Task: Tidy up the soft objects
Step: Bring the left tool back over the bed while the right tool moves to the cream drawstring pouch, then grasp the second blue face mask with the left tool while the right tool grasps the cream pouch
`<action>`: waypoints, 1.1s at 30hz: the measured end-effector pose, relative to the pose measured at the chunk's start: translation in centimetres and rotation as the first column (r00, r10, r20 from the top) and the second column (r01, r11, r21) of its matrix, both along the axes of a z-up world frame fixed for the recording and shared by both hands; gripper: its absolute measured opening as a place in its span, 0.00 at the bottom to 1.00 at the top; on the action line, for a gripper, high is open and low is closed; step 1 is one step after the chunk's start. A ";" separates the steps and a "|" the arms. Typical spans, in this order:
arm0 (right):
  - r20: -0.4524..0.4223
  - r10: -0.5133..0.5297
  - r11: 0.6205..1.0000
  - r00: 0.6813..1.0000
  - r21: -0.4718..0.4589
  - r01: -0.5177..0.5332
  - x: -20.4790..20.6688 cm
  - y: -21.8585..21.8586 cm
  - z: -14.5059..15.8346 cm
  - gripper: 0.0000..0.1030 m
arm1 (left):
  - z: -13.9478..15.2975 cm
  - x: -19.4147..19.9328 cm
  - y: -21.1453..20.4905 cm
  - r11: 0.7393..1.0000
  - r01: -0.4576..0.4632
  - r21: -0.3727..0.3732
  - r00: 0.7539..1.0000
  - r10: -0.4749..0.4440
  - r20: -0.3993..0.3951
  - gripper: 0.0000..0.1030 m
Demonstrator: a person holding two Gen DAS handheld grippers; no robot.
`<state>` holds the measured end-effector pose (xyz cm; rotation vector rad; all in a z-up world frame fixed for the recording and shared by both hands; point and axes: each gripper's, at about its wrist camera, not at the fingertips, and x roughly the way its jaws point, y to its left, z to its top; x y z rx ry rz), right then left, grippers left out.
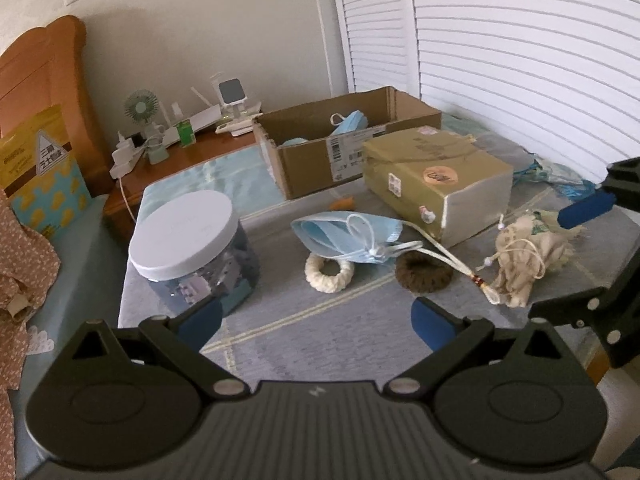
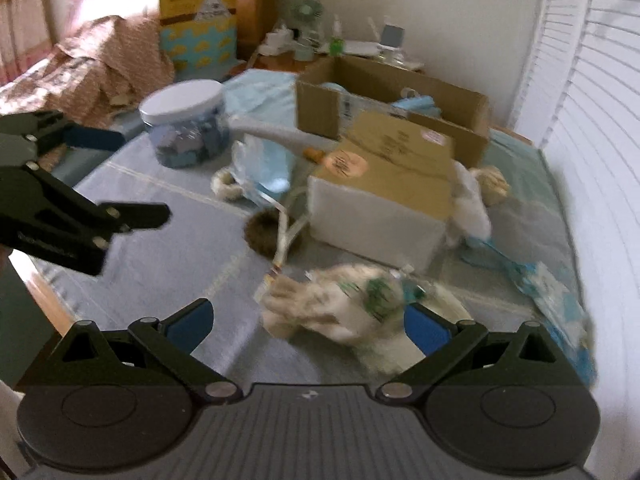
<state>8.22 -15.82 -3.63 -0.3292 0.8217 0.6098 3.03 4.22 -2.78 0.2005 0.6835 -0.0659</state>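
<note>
Two hand-held grippers hover over a grey-blue bed point(image 1: 320, 344) strewn with soft items. The left gripper point(image 1: 316, 320), low over the bed's near edge, points toward the far side; its blue-padded fingers point(image 1: 430, 322) are spread wide and grip nothing. The right gripper point(image 2: 308, 326), seen in a motion-blurred view, hangs over the near right part of the bed with its fingers point(image 2: 426, 330) equally wide apart. A crumpled cream cloth pouch point(image 2: 336, 304) lies between them; the blur hides whether the right pad touches it. In the left wrist view the same pouch point(image 1: 528, 256) rests near the bed's right edge, its cord trailing toward a brown scrunchie point(image 1: 424, 276). A blue face mask point(image 1: 344, 238) lies mid-bed, overlapping a cream scrunchie point(image 1: 329, 274). A white-lidded clear jar point(image 1: 192, 248) stands at the left edge. A taped tan parcel point(image 1: 436, 184) sits just behind the mask, and behind it, at the far edge, an open cardboard box point(image 1: 344, 136) holds more blue masks.
</note>
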 end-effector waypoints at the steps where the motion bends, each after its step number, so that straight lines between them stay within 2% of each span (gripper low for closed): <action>1: 0.000 -0.009 1.000 1.000 -0.001 0.009 -0.1 -0.3 -0.1 1.00 | 0.0 -0.1 -0.1 1.000 0.006 0.000 1.000 -0.006 0.000 0.98; 5: -0.028 -0.029 1.000 0.999 0.006 0.029 0.0 -1.1 -0.9 1.00 | 0.0 -0.1 -0.4 1.000 0.015 -0.003 1.000 -0.015 -0.005 0.98; 12: -0.045 0.022 0.999 0.999 -0.027 -0.023 1.3 0.9 -3.3 1.00 | -0.2 0.1 -0.3 0.999 0.023 -0.026 1.000 -0.024 -0.018 0.98; 15: -0.025 0.048 0.999 0.999 -0.007 -0.048 1.3 0.9 -3.5 1.00 | -0.5 0.6 0.0 0.999 0.030 -0.045 0.999 -0.031 -0.026 0.98; 22: -0.002 0.066 0.998 0.998 0.012 -0.066 1.2 0.4 -3.7 1.00 | -0.8 3.4 0.0 0.994 0.063 -0.087 0.997 -0.066 -0.037 0.97; 26: -0.001 0.069 0.998 0.998 0.011 -0.069 1.1 0.3 -3.7 1.00 | 0.2 5.3 -0.6 0.990 0.130 -0.053 0.991 -0.131 -0.027 0.97; 28: -0.002 0.073 0.997 0.997 0.010 -0.073 1.0 0.3 -3.6 1.00 | 0.7 6.5 -1.0 0.980 0.199 -0.009 0.979 -0.199 -0.047 0.97; 30: -0.004 0.080 0.997 0.997 0.008 -0.080 1.1 0.3 -3.6 1.00 | 0.9 7.7 -1.2 0.960 0.280 0.026 0.956 -0.277 -0.096 0.97; 33: -0.004 0.086 0.996 0.996 0.009 -0.086 1.0 0.2 -3.6 1.00 | 1.4 9.7 -1.5 0.921 0.385 0.054 0.910 -0.369 -0.187 0.97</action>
